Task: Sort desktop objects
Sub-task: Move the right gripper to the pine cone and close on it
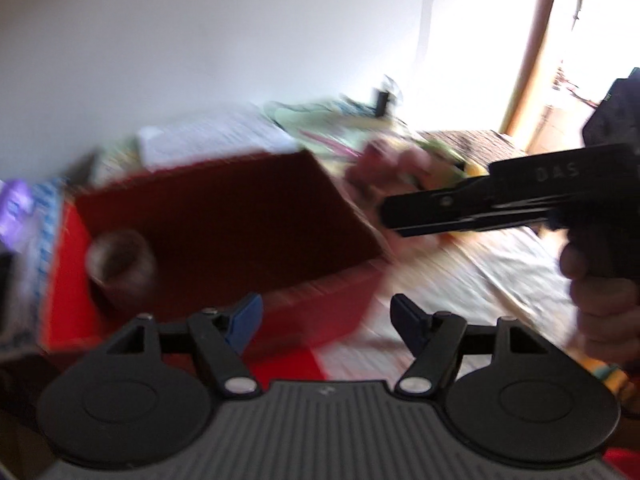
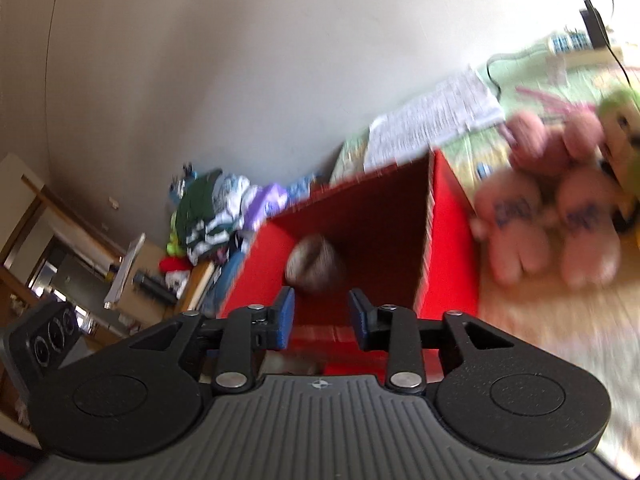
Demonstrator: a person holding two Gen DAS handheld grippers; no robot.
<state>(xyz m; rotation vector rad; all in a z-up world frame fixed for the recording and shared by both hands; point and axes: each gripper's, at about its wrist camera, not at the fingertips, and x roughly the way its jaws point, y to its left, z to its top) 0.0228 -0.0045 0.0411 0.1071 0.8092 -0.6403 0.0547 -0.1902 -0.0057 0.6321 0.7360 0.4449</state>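
Observation:
A red open box [image 1: 224, 216] [image 2: 360, 240] stands on the desk, and a round brownish object [image 1: 122, 268] [image 2: 316, 264] lies inside it. My left gripper [image 1: 326, 322] is open and empty, just in front of the box's near wall. My right gripper [image 2: 320, 316] is open with a narrower gap and nothing between its fingers, over the box's near edge; in the left wrist view the right gripper [image 1: 386, 212] reaches in from the right, held by a hand [image 1: 600, 300]. A pink plush toy [image 2: 548, 208] [image 1: 384, 168] sits right of the box. Both views are motion-blurred.
A printed sheet [image 1: 208, 136] [image 2: 432, 120] lies behind the box on a green patterned mat [image 2: 560, 80]. A pile of clothes [image 2: 216, 208] sits at the left. A pale wall rises behind, and a bright doorway [image 1: 500, 40] opens at the right.

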